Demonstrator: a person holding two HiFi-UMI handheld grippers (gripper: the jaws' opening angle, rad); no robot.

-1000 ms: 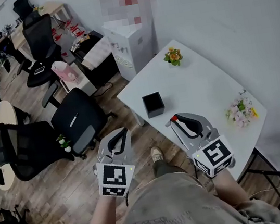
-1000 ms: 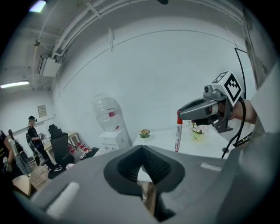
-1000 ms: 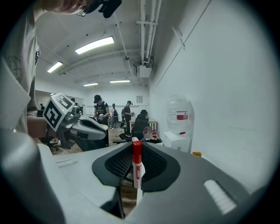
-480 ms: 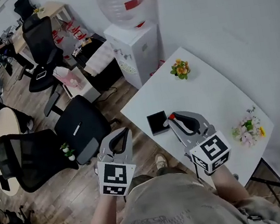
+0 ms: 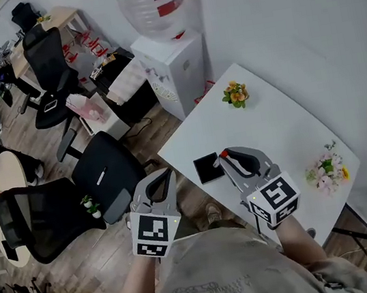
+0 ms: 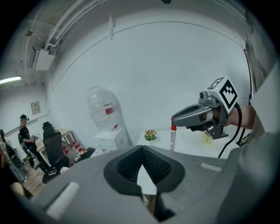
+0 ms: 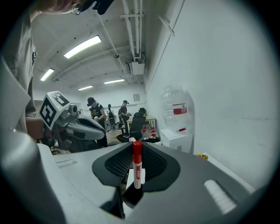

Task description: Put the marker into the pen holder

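My right gripper (image 5: 226,159) is shut on a white marker (image 7: 138,168) with a red cap, held upright with the cap on top. The marker's lower end hangs just above the open top of the black square pen holder (image 7: 132,194). In the head view the pen holder (image 5: 208,168) stands near the front left edge of the white table (image 5: 272,118), and the right gripper's tip is at its right side. From the left gripper view the marker (image 6: 172,138) hangs down from the right gripper (image 6: 175,119). My left gripper (image 5: 165,175) is shut and empty, off the table to the left.
A small orange flower pot (image 5: 234,93) stands at the table's far corner and a pink-and-white bouquet (image 5: 325,169) at its right. A water dispenser (image 5: 164,59) stands behind the table. Black office chairs (image 5: 104,167) and people at desks fill the room to the left.
The right gripper with the marker has closed in on the pen holder, from a gap beside it to right over its edge. The left gripper kept its place.
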